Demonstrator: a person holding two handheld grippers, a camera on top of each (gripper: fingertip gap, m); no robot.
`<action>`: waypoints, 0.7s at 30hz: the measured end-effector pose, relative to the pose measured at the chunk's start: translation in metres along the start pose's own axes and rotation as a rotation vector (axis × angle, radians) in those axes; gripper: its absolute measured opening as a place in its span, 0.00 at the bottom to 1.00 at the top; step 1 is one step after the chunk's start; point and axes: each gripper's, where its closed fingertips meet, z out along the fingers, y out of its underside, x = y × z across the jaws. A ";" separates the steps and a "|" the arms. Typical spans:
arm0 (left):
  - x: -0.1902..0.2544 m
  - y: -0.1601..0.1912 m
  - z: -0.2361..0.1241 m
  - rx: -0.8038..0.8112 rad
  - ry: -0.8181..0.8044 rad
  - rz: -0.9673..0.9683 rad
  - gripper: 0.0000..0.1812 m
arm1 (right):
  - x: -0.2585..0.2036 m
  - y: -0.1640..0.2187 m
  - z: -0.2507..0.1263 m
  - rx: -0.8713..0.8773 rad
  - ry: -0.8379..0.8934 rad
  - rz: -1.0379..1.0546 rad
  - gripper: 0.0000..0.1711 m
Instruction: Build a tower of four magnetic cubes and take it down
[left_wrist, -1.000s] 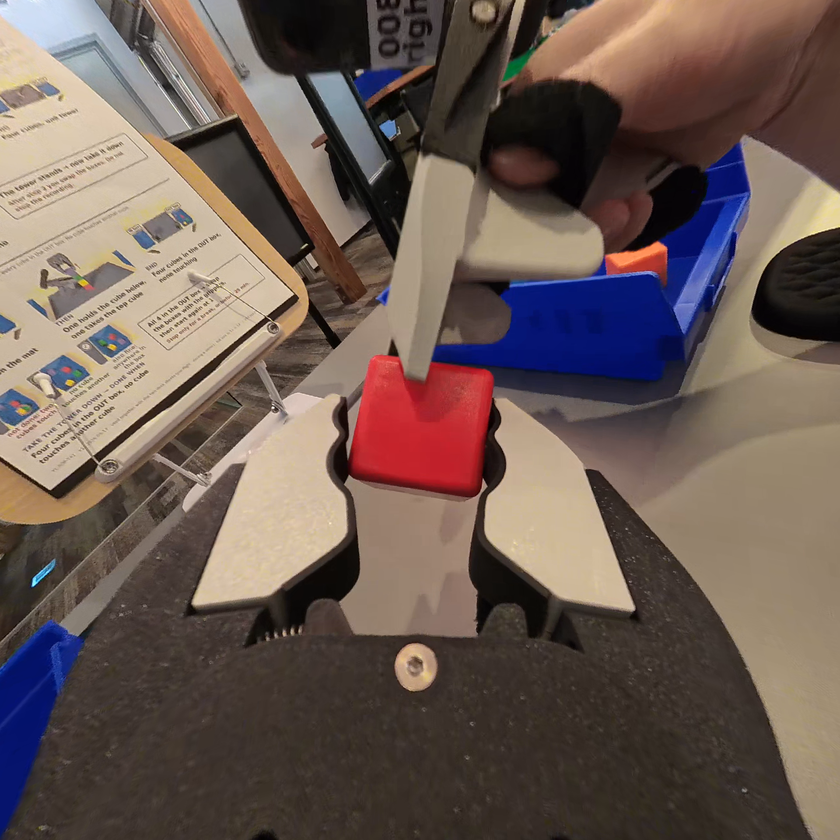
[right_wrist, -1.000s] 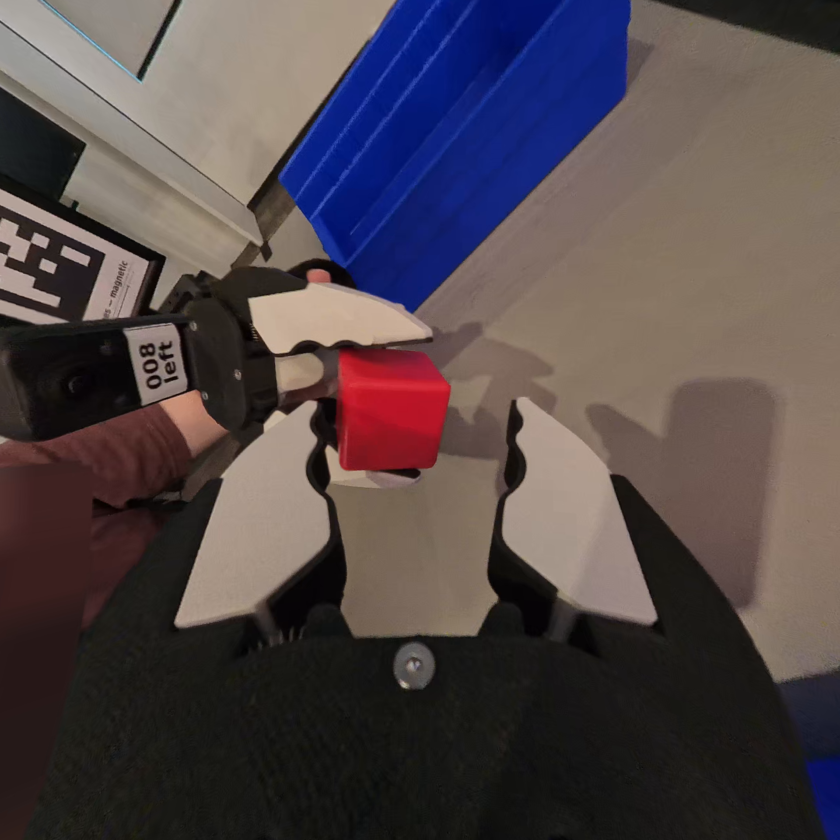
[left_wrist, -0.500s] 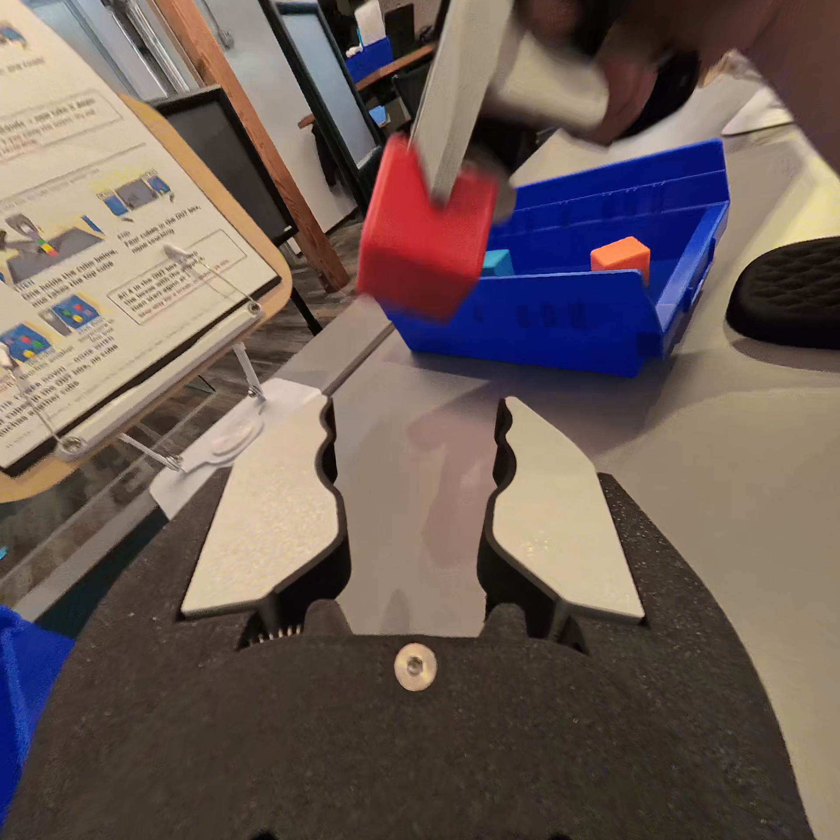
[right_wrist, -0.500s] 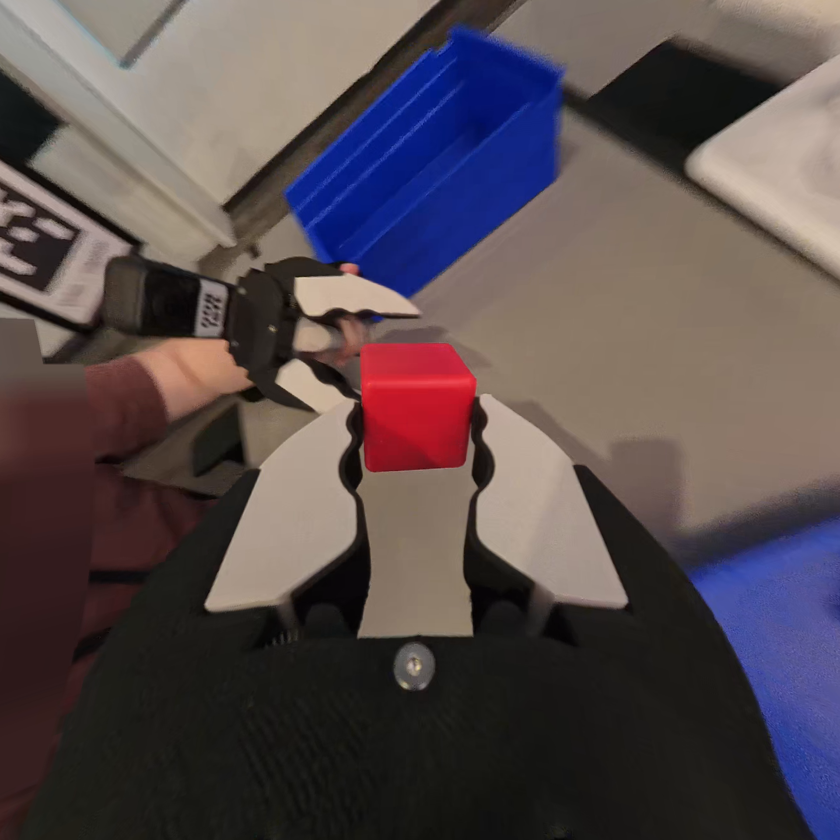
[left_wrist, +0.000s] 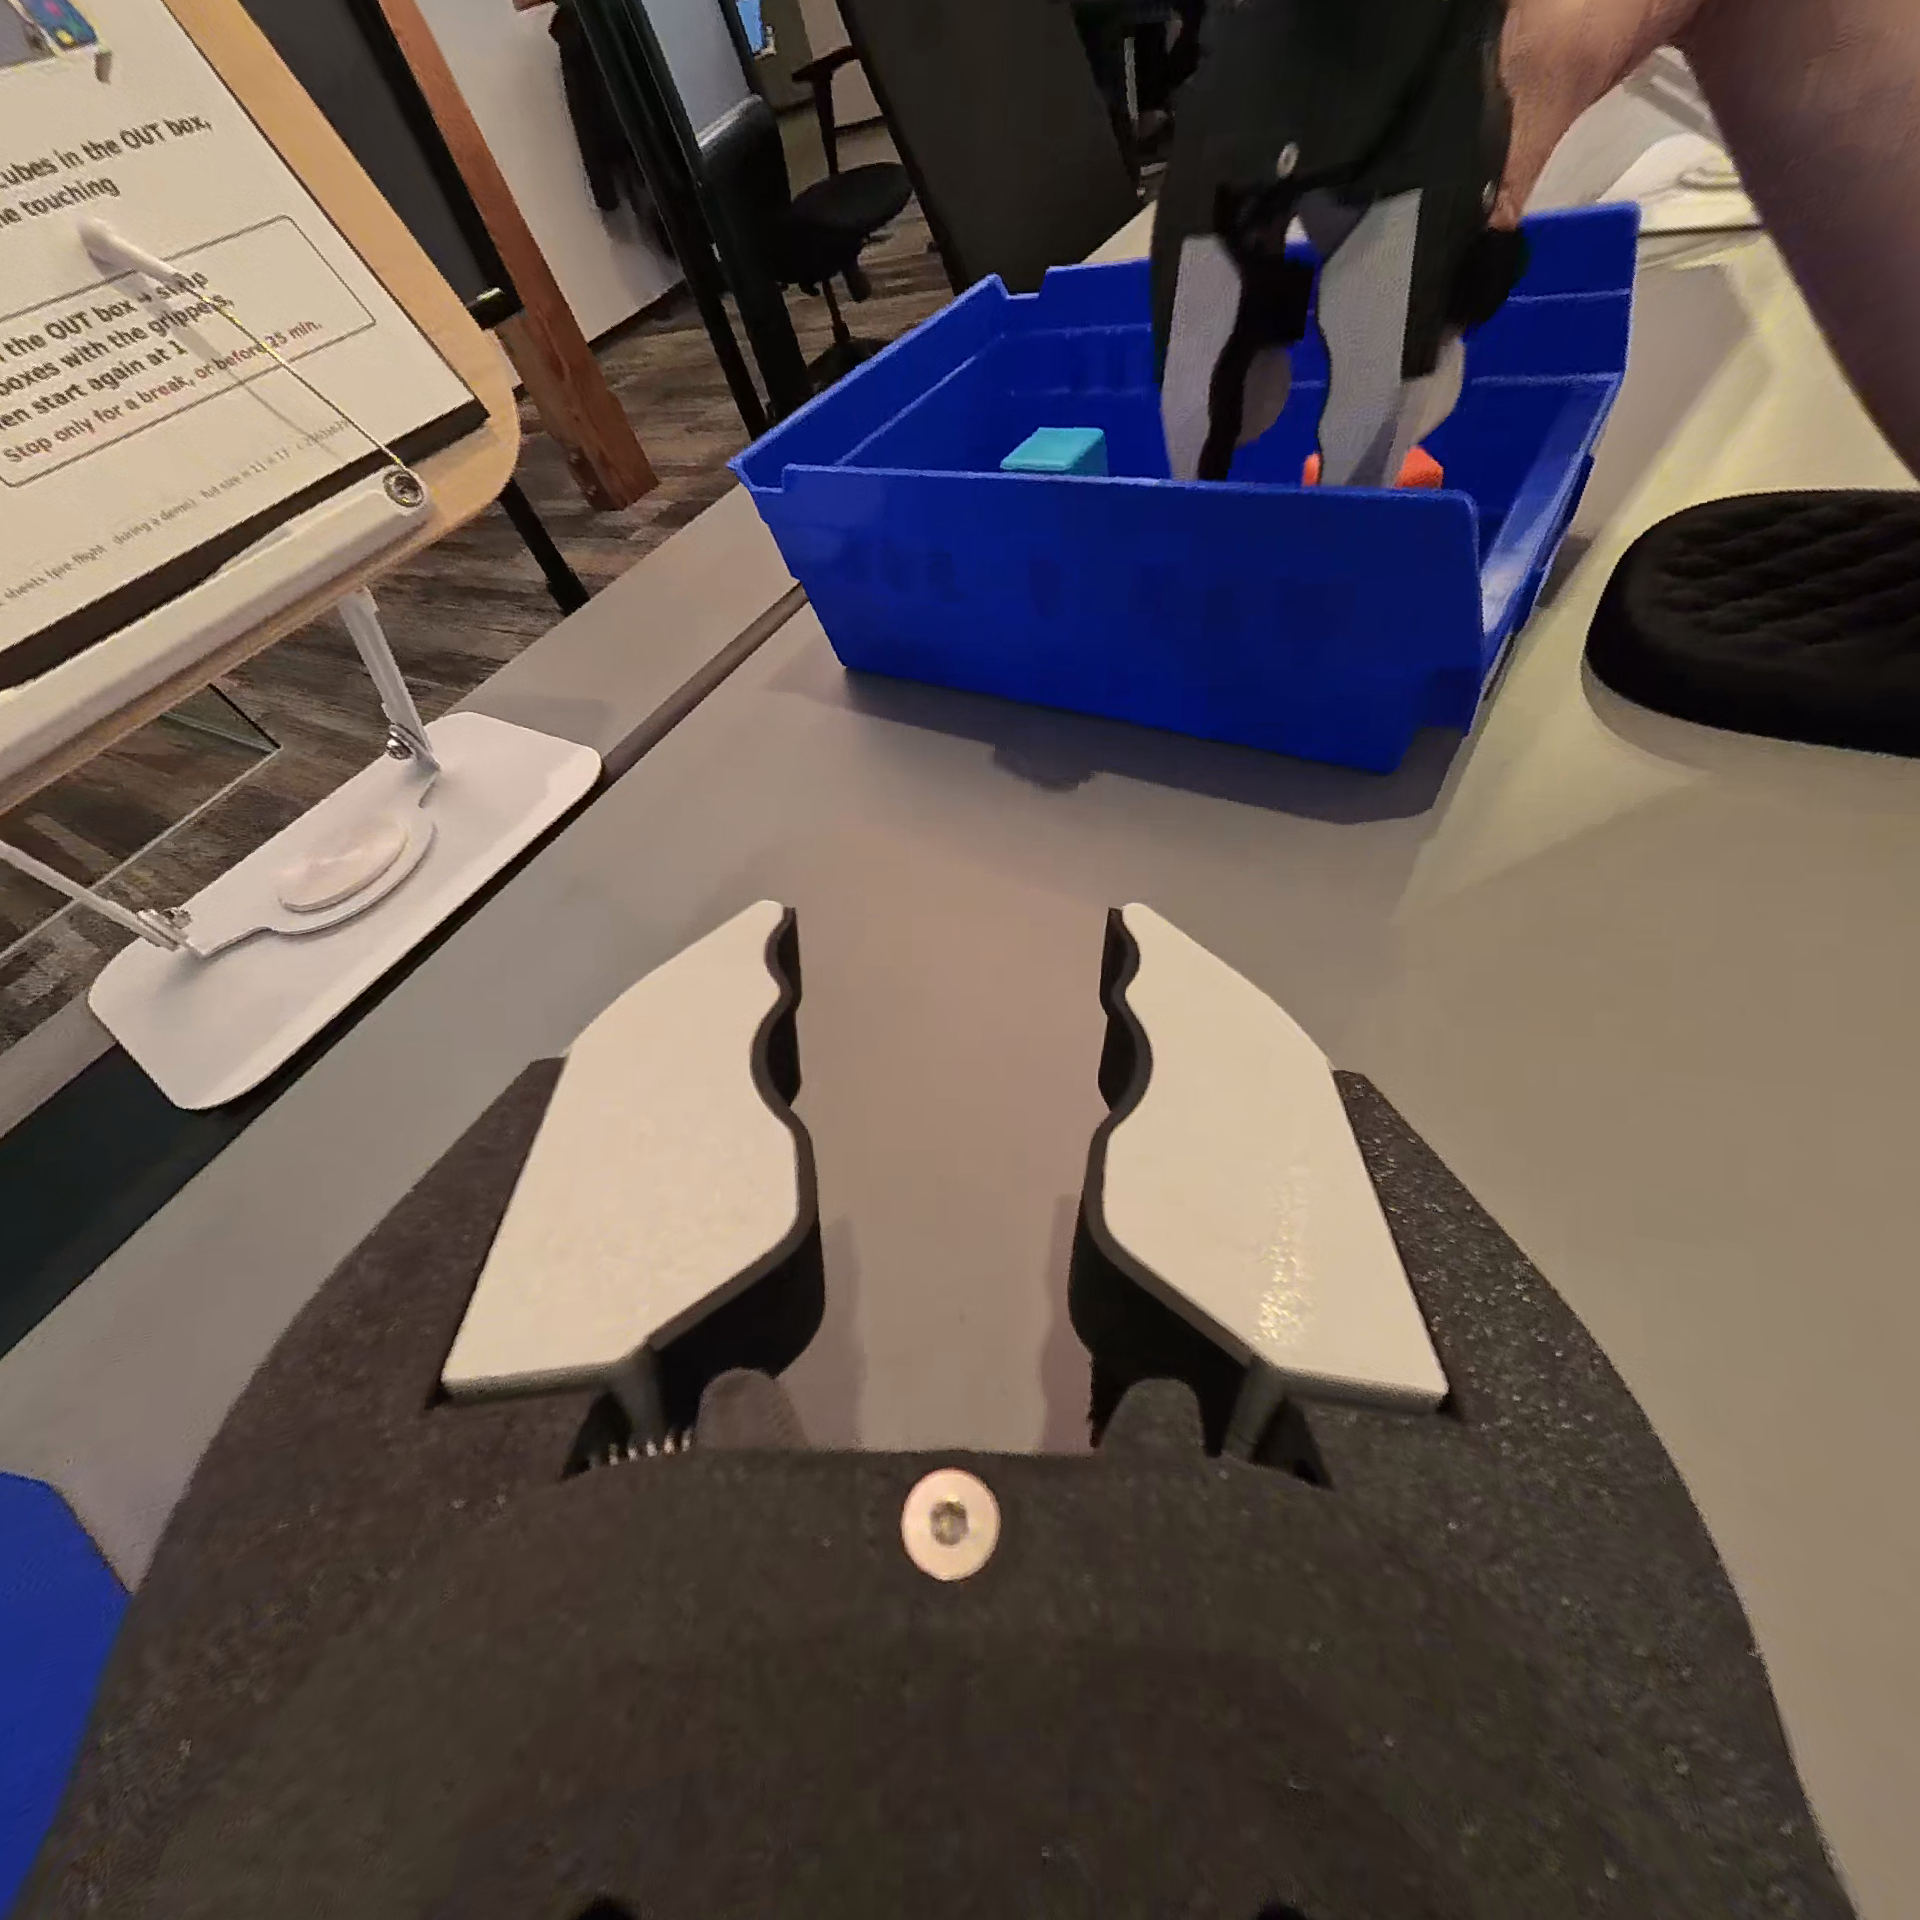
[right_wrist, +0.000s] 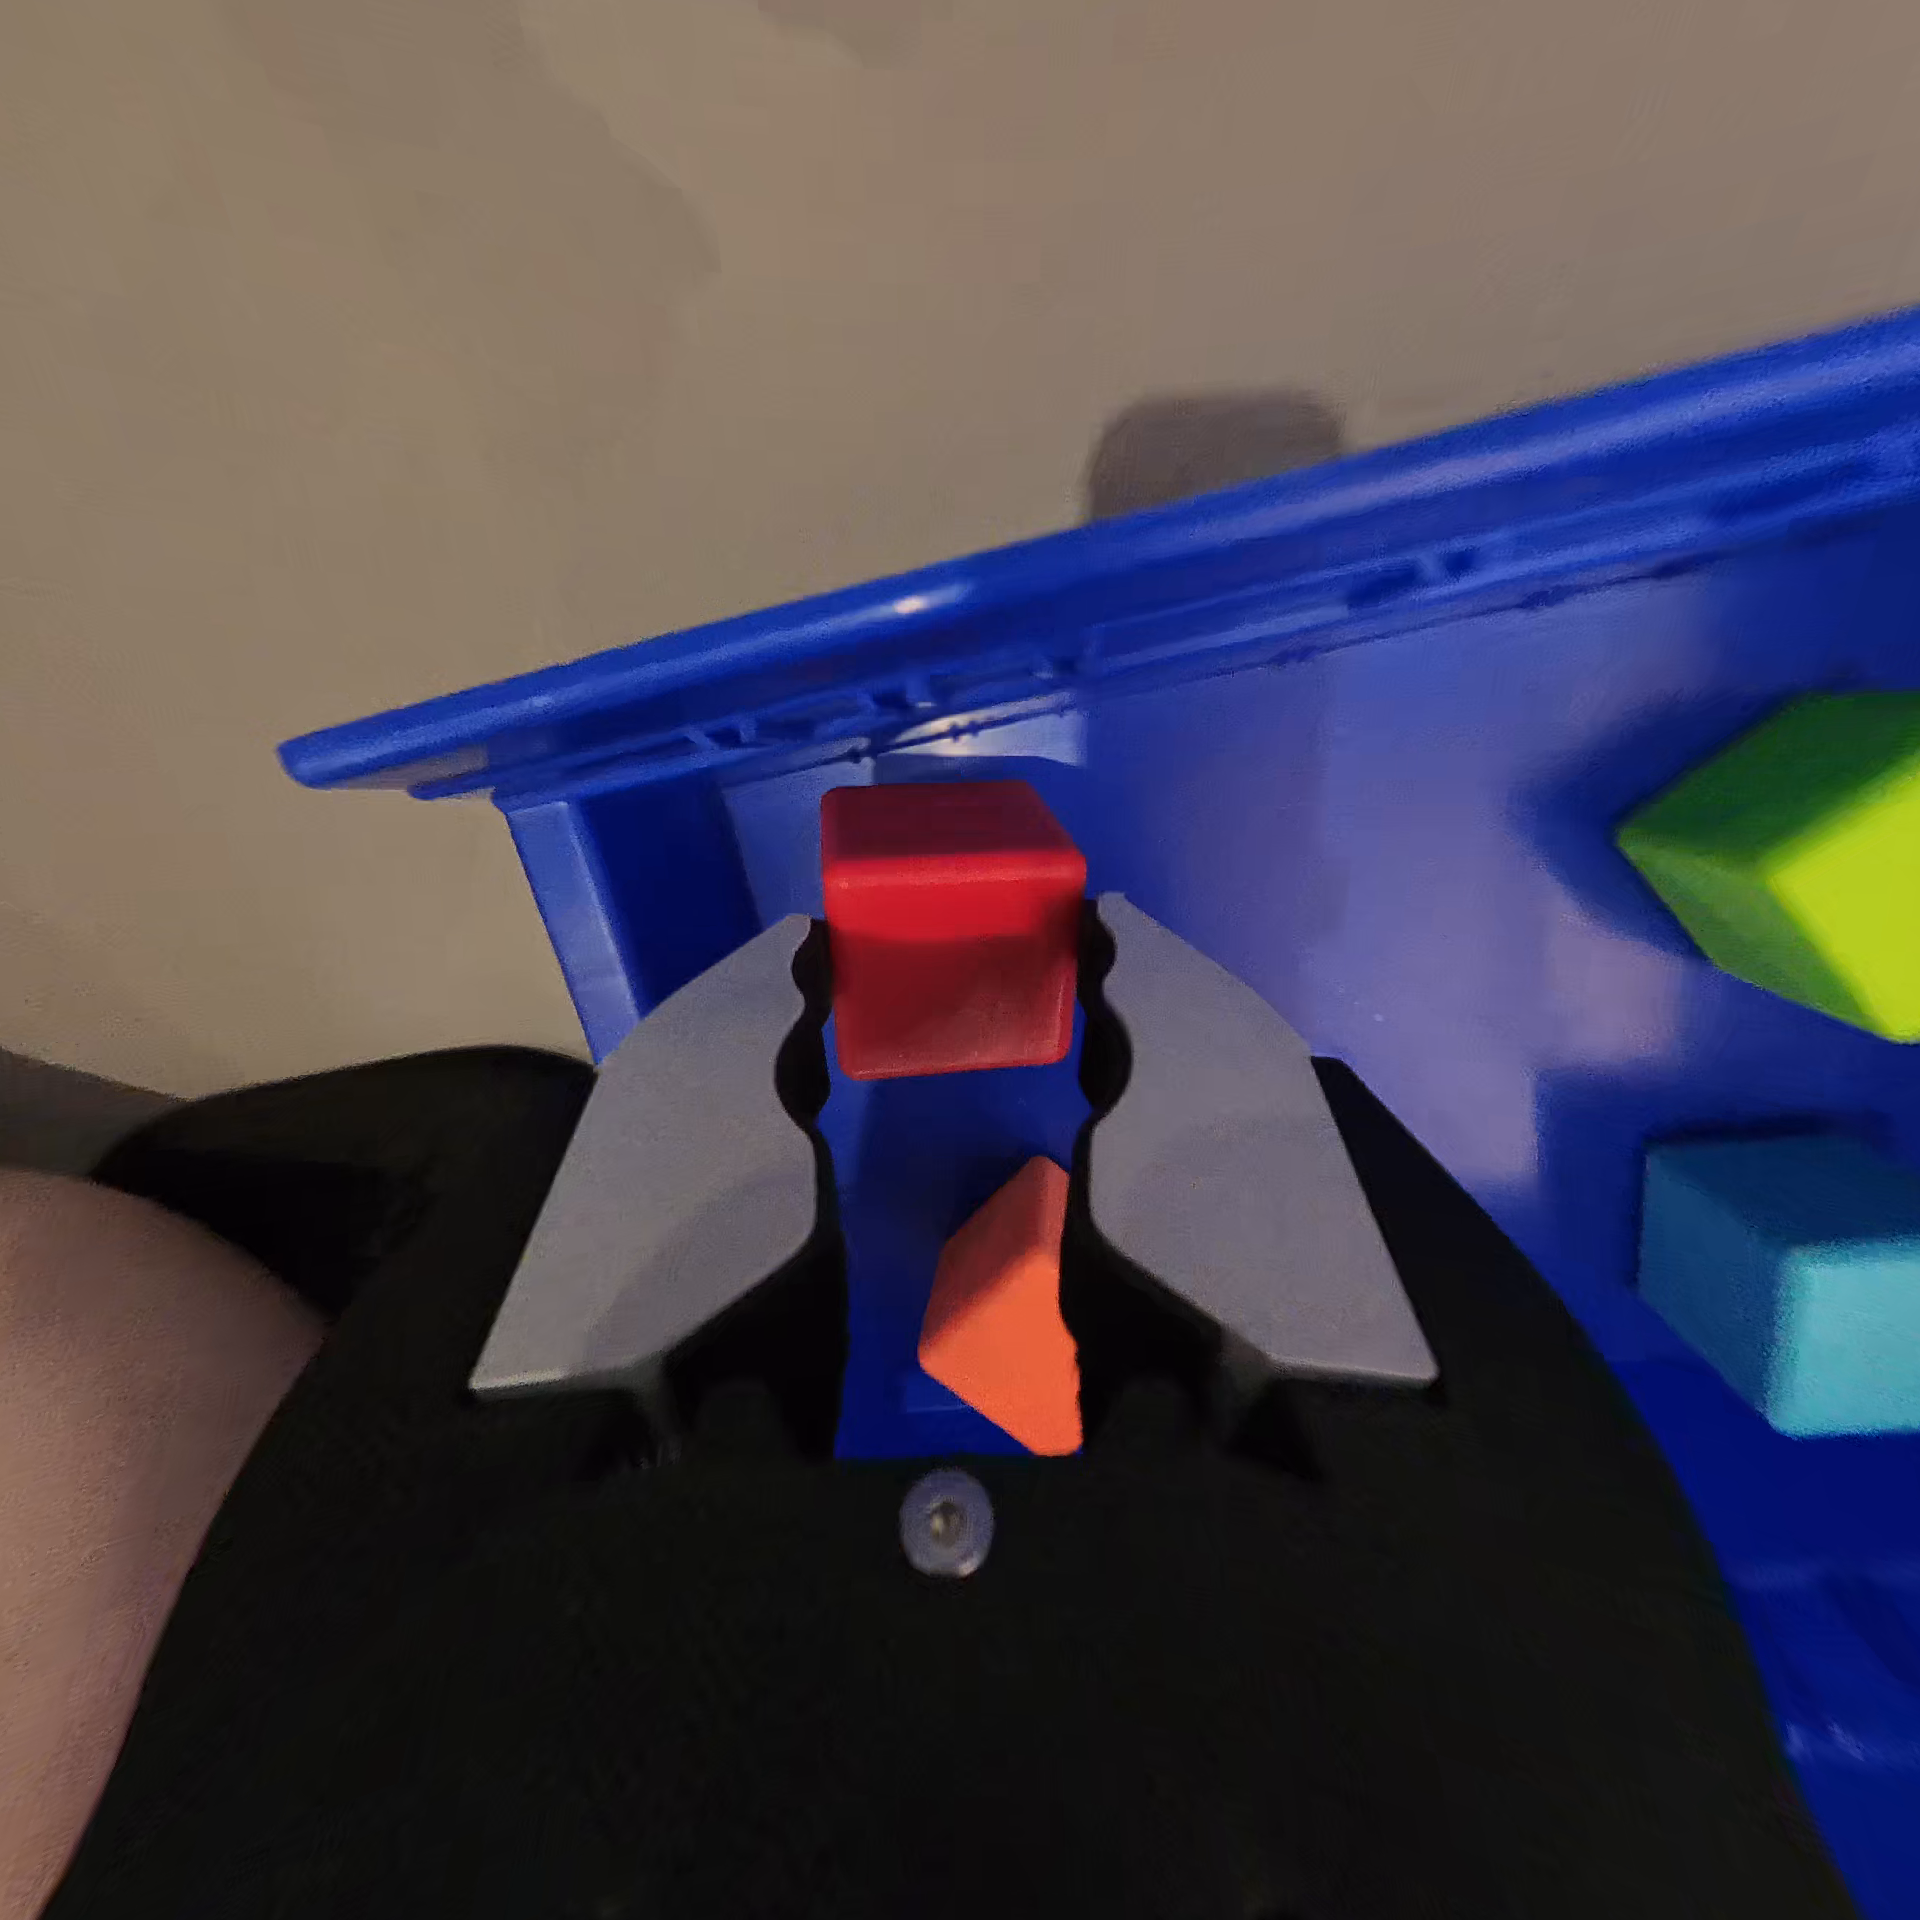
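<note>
A: When you look from the left wrist view, what do you see that the right wrist view hides?

B: I see the whole blue box (left_wrist: 1143, 603) sitting on the grey table (left_wrist: 1558, 1039). The right gripper (left_wrist: 1273, 457) dips down into it from above. A paper sheet on a stand (left_wrist: 312, 831) is off to the left, and a black pad (left_wrist: 1766, 613) is at the right. I cannot see the red cube from here. The front wall of the box hides it.

A: And the right wrist view?

B: That one looks down inside the box. The red cube (right_wrist: 951, 935) is there, plus an orange cube (right_wrist: 1003, 1320), a green cube (right_wrist: 1797, 862) and a light blue cube (right_wrist: 1808, 1278).

A: Is there room to move?

B: The red cube is near a corner of the box, close to the wall. The green and light blue cubes are well apart from it, over on the right. The orange cube shows in the gap behind the red one, nearer the camera. The table in front of the left gripper (left_wrist: 951, 935) is bare.

A: Where is the red cube next to the fingers?

B: It sits right between the tips of the right gripper. The tips press on its two sides. I cannot tell if it rests on the box floor.

A: And the left gripper?

B: Its fingers (left_wrist: 665, 1164) are spread wide and hold nothing.
</note>
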 end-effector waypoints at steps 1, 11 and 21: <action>0.001 0.001 0.000 -0.006 0.002 0.004 0.31 | -0.002 0.002 0.007 -0.037 -0.007 -0.021 0.28; 0.003 0.001 -0.001 -0.010 0.015 -0.001 0.31 | -0.004 -0.002 0.009 -0.044 -0.016 0.062 0.28; -0.032 -0.036 -0.035 -0.001 -0.115 0.031 0.38 | 0.078 0.035 -0.135 0.405 0.595 0.405 0.27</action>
